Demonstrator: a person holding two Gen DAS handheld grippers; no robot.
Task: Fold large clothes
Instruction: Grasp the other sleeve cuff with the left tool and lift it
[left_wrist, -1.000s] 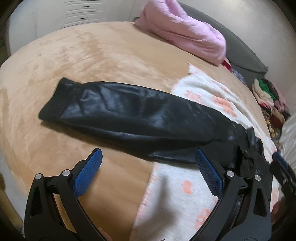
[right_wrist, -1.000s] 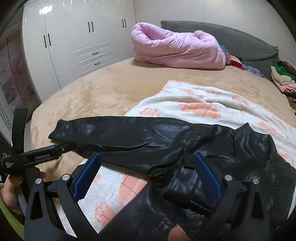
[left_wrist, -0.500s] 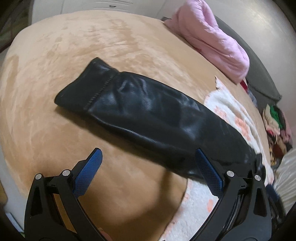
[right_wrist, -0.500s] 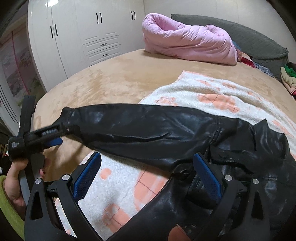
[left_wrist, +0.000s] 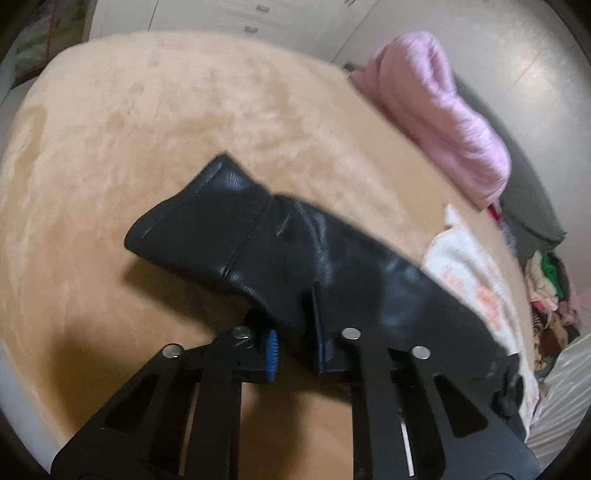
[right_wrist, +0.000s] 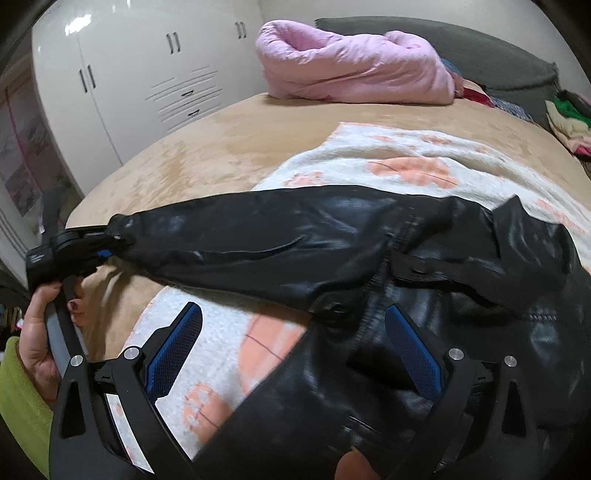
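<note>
Right gripper (right_wrist: 293, 349), bottom centre of its view: jaws spread, blue pads clear of the one black leather jacket (right_wrist: 424, 295) lying under and beyond them, across a white blanket (right_wrist: 369, 155) with peach prints on the tan bed (right_wrist: 207, 147). Left gripper (left_wrist: 295, 336), lower centre of its view: jaws have just closed, pinching one jacket sleeve (left_wrist: 266, 251) behind its cuff. One hand (right_wrist: 40, 332) holds it. Far back: one pink quilt (right_wrist: 354, 70), one white wardrobe (right_wrist: 147, 74).

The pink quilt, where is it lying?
The pink quilt lies bundled at the far end of the bed, beyond the black jacket, against the grey headboard.
</note>
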